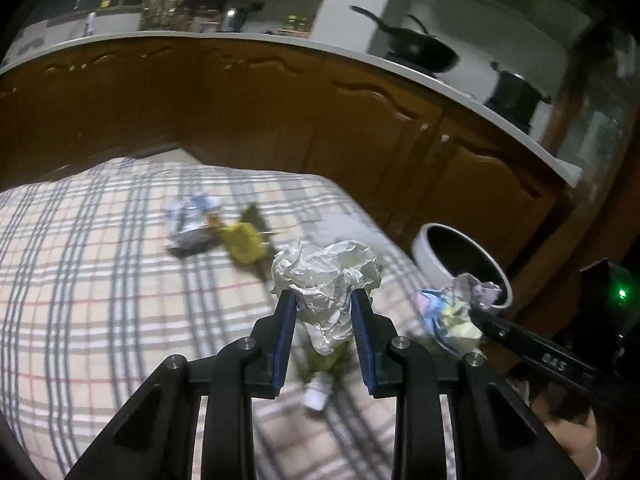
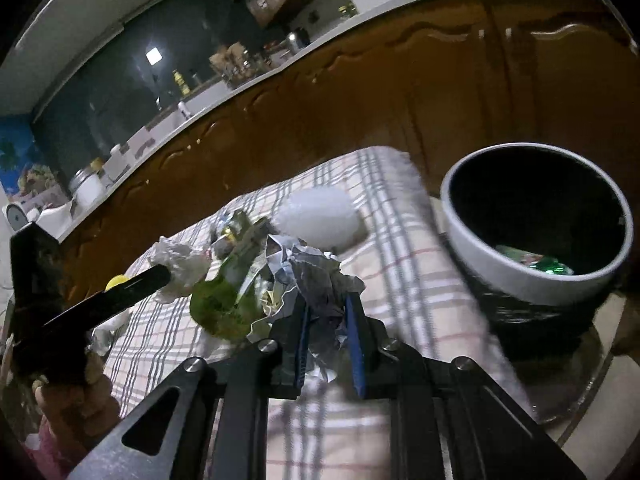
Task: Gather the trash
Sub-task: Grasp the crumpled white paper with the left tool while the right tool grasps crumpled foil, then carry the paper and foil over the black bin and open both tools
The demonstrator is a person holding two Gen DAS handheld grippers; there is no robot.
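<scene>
- While both grippers were clear of the plaid cloth (image 1: 100, 272) on the desk, each carried a wad: the left gripper (image 1: 325, 300) had its jaws narrowed onto a white crumpled paper ball (image 1: 326, 270), and the right gripper (image 2: 326, 308) had its jaws nearly closed on a grey-and-white crumpled wrapper (image 2: 316, 276).
- The step in hand looked like the carry: both pieces were gripped and off the cloth, headed for the white-rimmed bin (image 2: 532, 280), which stood just past the right edge of the desk.
- In the right wrist view the bin's dark inside already held some green and red scraps (image 2: 540, 262), so it read as the drop point.
- The right wad was the nearer to the rim; the next move probably called for bringing it over the opening before letting the jaws part, then the same for the left, one at a time so the two grippers did not collide.
- More trash remained on the cloth: a yellow wrapper (image 1: 244, 242), a blue-and-white packet (image 1: 190, 224) beside it, and a green bottle (image 2: 224, 300) lying close to the right gripper.
- Motion blur left the smaller bits on the cloth unclear.
</scene>
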